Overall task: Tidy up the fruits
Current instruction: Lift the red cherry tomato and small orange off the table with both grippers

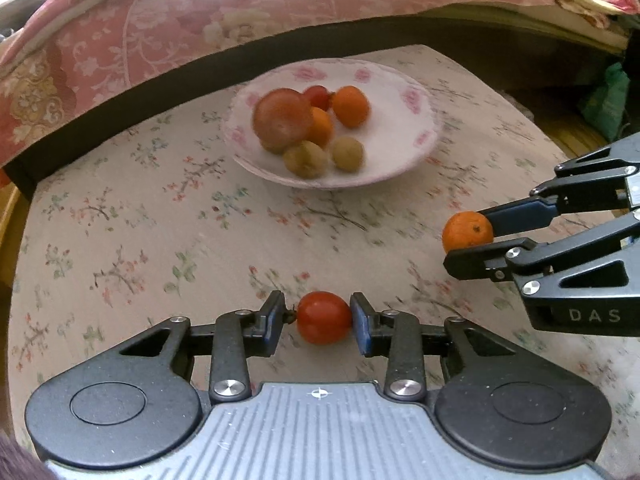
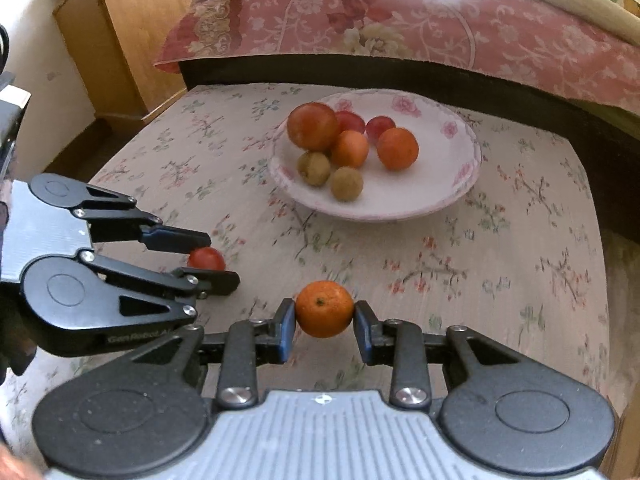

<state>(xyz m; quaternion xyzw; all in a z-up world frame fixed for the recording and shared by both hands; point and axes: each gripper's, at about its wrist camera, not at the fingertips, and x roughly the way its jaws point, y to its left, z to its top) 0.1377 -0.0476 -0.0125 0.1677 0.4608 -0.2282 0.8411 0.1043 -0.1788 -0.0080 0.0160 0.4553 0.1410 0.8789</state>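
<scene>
A floral tablecloth (image 1: 120, 240) covers the table, and a pink patterned bedspread (image 2: 400, 20) hangs behind the plate. The white plate (image 2: 440, 196), rimmed with pink flowers, sits toward the back of the cloth and serves as the landmark. On it lie a large reddish-orange fruit (image 2: 313, 126), two oranges, two small red fruits and two dull green-brown ones. In front of the plate and to its right, the right gripper (image 2: 324, 318) is clamped on a small orange (image 2: 324, 309), round with a dark stem dimple. In front of the plate and to its left, the left gripper (image 1: 318, 320) pinches a glossy red tomato (image 1: 324, 317) between its blue pads.
</scene>
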